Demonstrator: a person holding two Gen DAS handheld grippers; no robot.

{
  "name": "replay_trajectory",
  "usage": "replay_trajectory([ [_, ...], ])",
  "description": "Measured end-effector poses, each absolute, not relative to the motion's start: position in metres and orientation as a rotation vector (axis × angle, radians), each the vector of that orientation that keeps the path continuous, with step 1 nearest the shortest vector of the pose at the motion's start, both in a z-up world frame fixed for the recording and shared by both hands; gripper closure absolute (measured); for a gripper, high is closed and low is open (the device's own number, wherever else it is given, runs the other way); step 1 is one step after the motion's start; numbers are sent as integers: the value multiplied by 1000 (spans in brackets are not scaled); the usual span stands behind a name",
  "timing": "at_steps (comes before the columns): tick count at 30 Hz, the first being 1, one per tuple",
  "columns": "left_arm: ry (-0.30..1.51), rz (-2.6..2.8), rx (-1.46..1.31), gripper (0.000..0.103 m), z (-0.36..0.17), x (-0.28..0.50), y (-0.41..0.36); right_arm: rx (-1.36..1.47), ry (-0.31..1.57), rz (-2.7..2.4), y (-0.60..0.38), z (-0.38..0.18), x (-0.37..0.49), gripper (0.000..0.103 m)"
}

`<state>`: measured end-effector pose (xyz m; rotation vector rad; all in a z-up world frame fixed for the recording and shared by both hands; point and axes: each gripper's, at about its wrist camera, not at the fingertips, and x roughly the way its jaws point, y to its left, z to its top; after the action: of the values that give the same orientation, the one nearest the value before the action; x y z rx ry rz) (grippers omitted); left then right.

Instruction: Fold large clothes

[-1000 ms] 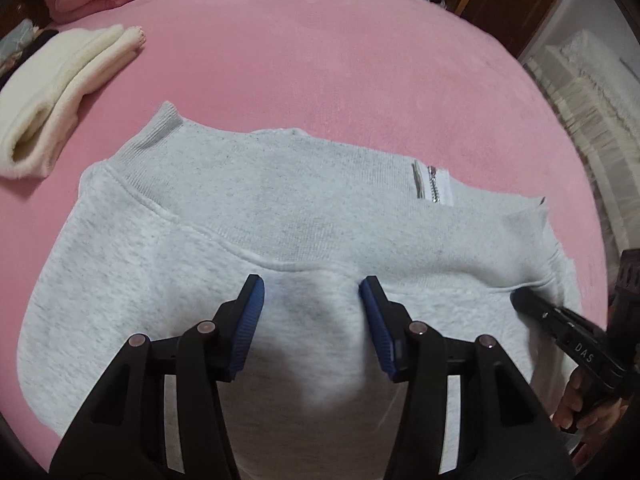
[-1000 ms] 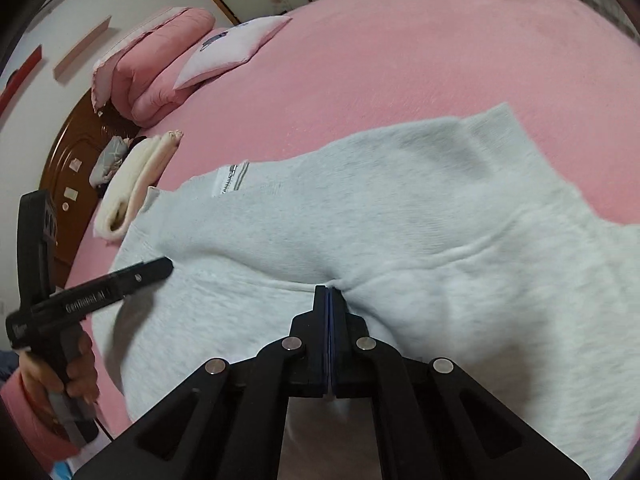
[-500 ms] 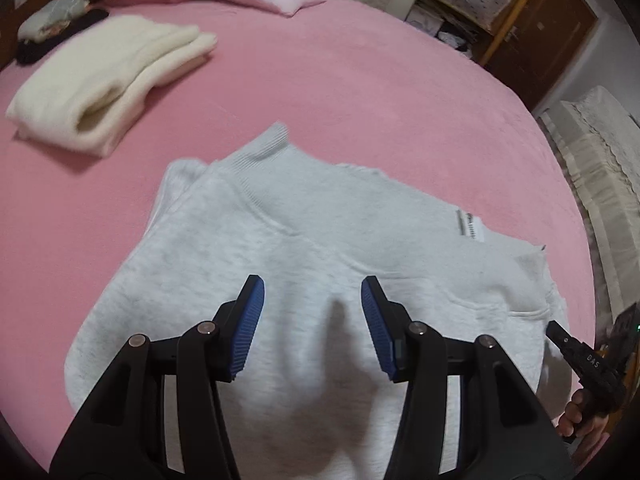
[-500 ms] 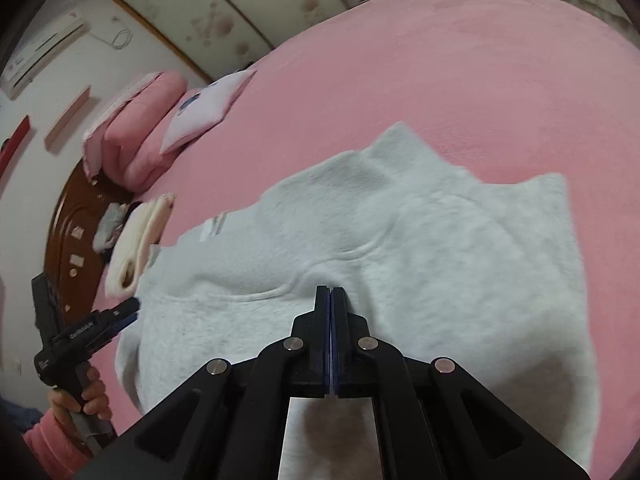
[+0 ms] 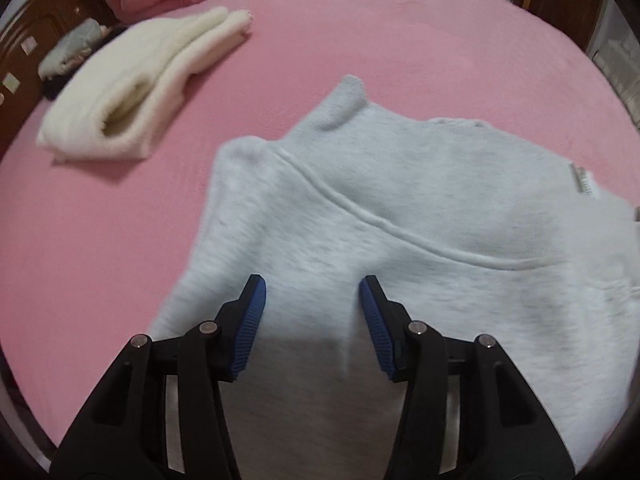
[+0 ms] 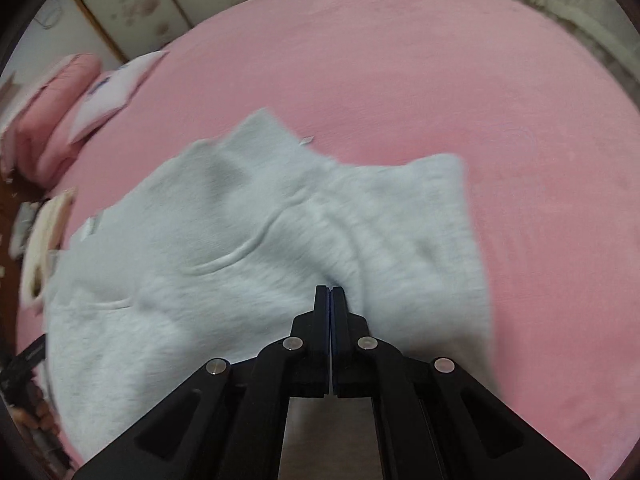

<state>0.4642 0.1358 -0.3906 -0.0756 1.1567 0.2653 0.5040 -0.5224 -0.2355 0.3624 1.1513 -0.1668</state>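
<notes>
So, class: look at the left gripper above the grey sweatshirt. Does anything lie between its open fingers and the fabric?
Nothing visible does. The left gripper hangs directly over the grey sweatshirt, with only bare fabric between its blue pads. The folded cream garment lies apart on the pink bedspread.

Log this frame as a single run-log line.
stage: folding grey sweatshirt on pink bed | left gripper: open above fabric | right gripper: shut, grip unclear | folded cream garment: aside
</notes>
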Motion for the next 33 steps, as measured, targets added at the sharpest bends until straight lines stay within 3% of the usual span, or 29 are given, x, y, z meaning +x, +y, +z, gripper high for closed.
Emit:
replay_trajectory([
  [5, 1146, 227, -39, 67, -391, 459, 152, 192, 1136, -258, -554, -220, 480, 103],
  [9, 1169, 292, -134, 67, -375, 456, 154, -5, 1153, -410, -541, -199, 466, 103],
  [13, 1151, 244, -257, 67, -343, 433, 149, 144, 1103, -261, -542, -162, 431, 103],
  [16, 1145, 140, -318, 74, -324, 411, 128, 333, 1139, -57, -535, -152, 400, 103],
  [18, 1194, 63, -312, 93, -323, 400, 105, 453, 1148, 64, -523, -153, 384, 103],
  [20, 1238, -4, -296, 101, -329, 390, 82, 539, 1165, 136, -505, -158, 372, 103],
  [28, 1394, -3, -231, 101, -366, 375, 44, 682, 1234, 81, -505, -181, 355, 103],
  [33, 1391, 10, -303, 101, -372, 377, 65, 508, 1210, 131, -551, -195, 357, 103],
])
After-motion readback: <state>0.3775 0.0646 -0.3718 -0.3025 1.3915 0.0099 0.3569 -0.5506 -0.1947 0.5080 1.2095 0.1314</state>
